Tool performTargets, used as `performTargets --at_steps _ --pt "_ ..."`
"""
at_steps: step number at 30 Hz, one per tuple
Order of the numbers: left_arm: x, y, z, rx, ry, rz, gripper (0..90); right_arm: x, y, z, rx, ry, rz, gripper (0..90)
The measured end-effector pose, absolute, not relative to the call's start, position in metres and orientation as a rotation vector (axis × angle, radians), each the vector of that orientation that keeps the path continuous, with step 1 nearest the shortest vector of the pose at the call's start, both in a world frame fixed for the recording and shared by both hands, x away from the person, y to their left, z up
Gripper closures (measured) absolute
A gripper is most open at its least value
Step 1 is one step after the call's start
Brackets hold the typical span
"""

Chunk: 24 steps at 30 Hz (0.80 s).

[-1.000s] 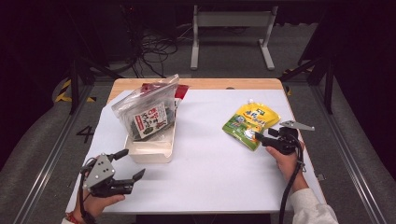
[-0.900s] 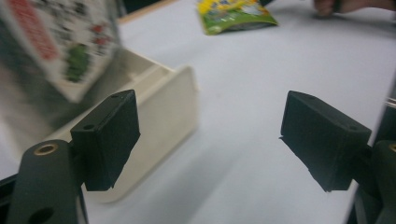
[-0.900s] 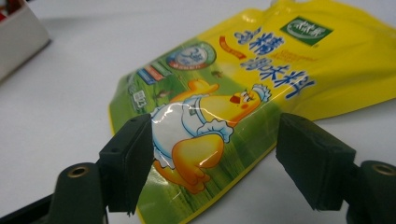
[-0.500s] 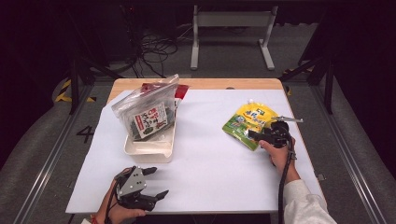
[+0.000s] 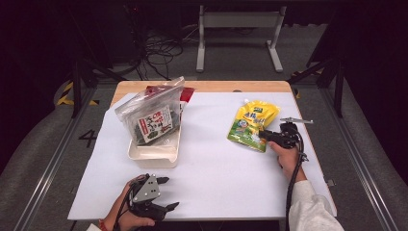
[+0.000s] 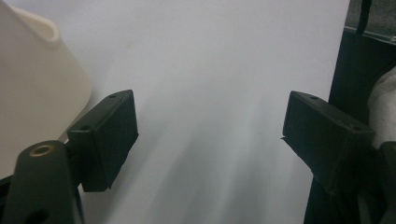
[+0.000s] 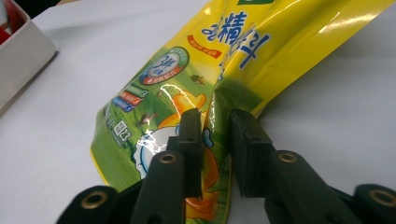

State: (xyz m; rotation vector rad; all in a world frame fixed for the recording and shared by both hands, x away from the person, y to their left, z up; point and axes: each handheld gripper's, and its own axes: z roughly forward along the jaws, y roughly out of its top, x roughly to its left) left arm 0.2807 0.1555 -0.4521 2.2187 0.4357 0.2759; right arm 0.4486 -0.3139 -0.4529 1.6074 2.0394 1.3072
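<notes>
Pinching yellow pouch — lengthwise away, right gripper

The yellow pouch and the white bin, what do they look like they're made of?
The yellow pouch looks like thin glossy plastic film: it shows bright glare streaks, and it puckers into a fold where the right tool pinches it. The white bin looks like matte moulded plastic, with a rounded lip, smooth walls and no shine, though the look leaves that open.
</notes>
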Motion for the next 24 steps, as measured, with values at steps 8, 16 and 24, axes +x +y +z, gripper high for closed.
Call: performTargets --at_steps 8,16,24 --pt "0.280 0.151 -0.453 2.236 0.410 0.251 18.6 0.437 -0.303 -0.449 1.451 2.147 1.294 82.0" --pt "0.280 0.148 -0.451 2.210 0.425 0.191 20.5 0.409 -0.287 -0.440 1.318 2.254 1.319 83.0" --pt "0.285 0.116 -0.458 2.225 0.430 0.051 18.7 0.367 -0.274 -0.434 1.143 2.339 1.408 83.6"
